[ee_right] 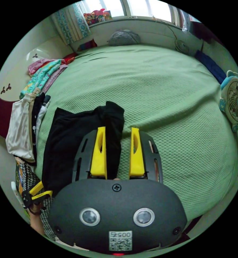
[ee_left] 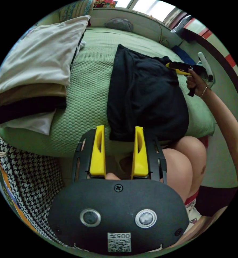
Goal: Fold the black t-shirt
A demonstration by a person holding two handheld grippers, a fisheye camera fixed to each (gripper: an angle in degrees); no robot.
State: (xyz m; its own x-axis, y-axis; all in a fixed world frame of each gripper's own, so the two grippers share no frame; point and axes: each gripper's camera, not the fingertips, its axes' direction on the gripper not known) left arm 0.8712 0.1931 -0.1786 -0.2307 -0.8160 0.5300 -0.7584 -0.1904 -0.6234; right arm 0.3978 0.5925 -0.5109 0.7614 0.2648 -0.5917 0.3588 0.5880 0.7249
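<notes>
The left gripper view looks from the bed's (ee_left: 92, 80) near edge, low and close. The right gripper view looks down its length toward the window (ee_right: 140, 8), seemingly higher. Both share the black t-shirt (ee_left: 145, 94).

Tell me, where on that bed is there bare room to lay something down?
The green bedspread lies bare between the black t-shirt, the grey pillow and the fan. It is crowded along the stack of folded clothes.

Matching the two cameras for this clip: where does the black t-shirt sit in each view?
Left gripper view: black t-shirt at centre, just beyond the open jaws.
Right gripper view: black t-shirt at lower left, one fold between the jaws.
Shared landmark: stack of folded clothes.
</notes>
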